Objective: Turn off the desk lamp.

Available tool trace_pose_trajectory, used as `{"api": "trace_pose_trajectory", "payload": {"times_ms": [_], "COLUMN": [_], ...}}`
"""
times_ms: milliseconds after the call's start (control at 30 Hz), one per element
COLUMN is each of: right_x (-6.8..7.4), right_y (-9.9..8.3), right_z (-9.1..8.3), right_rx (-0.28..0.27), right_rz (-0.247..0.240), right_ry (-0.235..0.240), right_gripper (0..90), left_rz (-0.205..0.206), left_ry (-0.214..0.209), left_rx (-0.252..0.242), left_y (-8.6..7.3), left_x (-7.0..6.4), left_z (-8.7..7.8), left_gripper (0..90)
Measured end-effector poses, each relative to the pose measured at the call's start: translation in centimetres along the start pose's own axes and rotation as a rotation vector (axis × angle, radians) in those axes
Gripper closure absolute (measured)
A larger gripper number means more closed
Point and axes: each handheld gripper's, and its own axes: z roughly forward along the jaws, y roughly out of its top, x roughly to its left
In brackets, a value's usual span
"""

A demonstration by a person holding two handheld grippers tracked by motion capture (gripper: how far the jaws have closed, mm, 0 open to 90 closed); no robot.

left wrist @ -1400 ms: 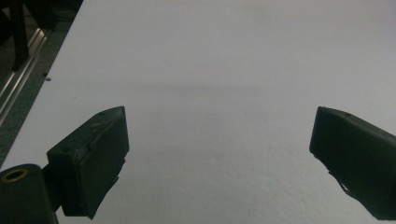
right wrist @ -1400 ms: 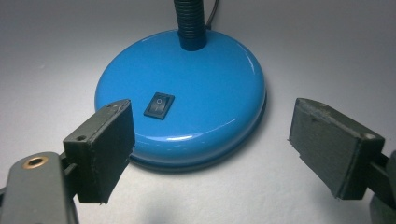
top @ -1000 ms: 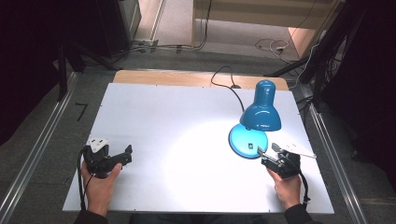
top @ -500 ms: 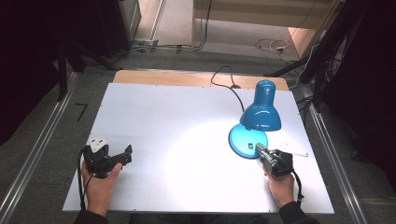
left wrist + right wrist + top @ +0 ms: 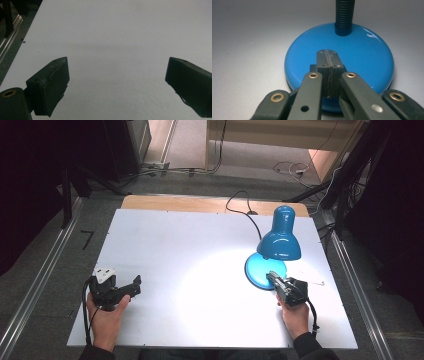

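Right gripper view, right gripper [image 5: 327,53] with jaws pressed together over the blue lamp base [image 5: 362,57] (right side of white table [image 5: 165,250]), left gripper [image 5: 131,286] released, resting apart.

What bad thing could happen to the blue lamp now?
The right gripper, jaws shut, presses down on the lamp's glossy round base; the tips might slide off it. A hard push could shove or tip the lamp, since its shade leans out over the base. Its cable could get tugged too.
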Motion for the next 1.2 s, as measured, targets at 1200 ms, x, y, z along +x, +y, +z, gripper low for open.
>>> {"api": "trace_pose_trajectory", "payload": {"times_ms": [1200], "right_x": [0.2], "right_y": [0.05], "right_z": [0.91], "right_rx": [0.012], "right_rz": [0.009], "right_ry": [-0.024], "right_gripper": [87.7], "left_rz": [-0.009], "left_ry": [-0.008], "left_rx": [-0.004], "left_y": [0.01], "left_x": [0.07], "left_z": [-0.07], "left_gripper": [5.8]}}
